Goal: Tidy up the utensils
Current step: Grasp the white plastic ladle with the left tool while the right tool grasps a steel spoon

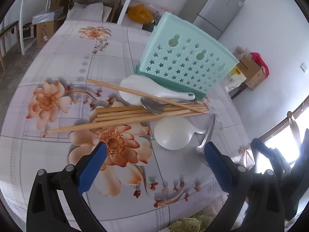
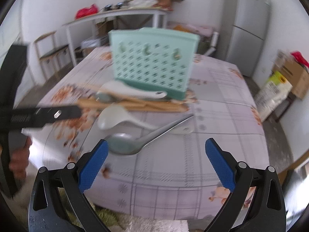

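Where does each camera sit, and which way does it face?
Left wrist view: on the left gripper, open above the floral table, facing chopsticks and the mint holder.
Right wrist view: on the right gripper, open, facing the metal spoon; a hand shows at left.
Shared: the holder, spoons, chopsticks, fridge.

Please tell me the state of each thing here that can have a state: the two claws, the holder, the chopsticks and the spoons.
Left claw: open, empty.
Right claw: open, empty.
Mint-green utensil holder: upright on the table; no utensil visible in it.
Wooden chopsticks: lying loose in a pile.
White ceramic spoon: lying against the holder's base.
Second white spoon: lying bowl down.
Metal spoon: lying on the tablecloth.
Second metal spoon: among the chopsticks.
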A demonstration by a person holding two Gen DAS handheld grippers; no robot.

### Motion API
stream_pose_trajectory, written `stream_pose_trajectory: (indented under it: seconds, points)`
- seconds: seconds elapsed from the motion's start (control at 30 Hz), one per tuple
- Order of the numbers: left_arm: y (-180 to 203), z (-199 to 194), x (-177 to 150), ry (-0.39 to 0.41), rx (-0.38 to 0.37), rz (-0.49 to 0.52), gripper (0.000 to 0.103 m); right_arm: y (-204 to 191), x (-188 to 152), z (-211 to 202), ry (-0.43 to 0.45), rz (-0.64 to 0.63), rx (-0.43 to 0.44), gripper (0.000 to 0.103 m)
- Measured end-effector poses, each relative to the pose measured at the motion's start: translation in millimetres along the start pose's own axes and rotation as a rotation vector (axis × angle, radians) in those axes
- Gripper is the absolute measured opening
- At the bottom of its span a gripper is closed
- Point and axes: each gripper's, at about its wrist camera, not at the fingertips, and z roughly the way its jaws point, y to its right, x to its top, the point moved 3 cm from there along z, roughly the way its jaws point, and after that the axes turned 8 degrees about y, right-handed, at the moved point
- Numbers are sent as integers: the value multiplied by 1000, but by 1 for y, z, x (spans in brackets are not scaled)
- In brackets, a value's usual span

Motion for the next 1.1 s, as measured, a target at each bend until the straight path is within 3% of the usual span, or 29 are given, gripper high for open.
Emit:
stream_pose_trajectory:
  seconds: [0.07, 0.2, 0.43, 0.57, 0.67, 0.8, 1.1]
  points:
    - [2, 5, 2, -10, -15, 4, 98, -10, -4, 1, -3, -37, 52, 95]
    - [0, 11, 1, -38, -24, 4, 97, -30, -9, 9, -18, -104, 136, 80]
    - [-3, 16, -3, -83, -49, -17, 71, -40, -17, 28, -61, -158, 203, 57]
    - [1, 15, -3, -66, -32, 35, 56, -43, -22, 33, -80, -197, 226, 39]
    - [17, 13, -4, -35, -4, 204, 54, -43, -24, 37, -80, -224, 220, 23]
    - [42, 18, -15, -31, 10, 467, 54, -40, -23, 32, -52, -225, 211, 14]
    - [60, 44, -36, -48, 58, 783, 54, -18, -16, 22, -4, -183, 206, 10]
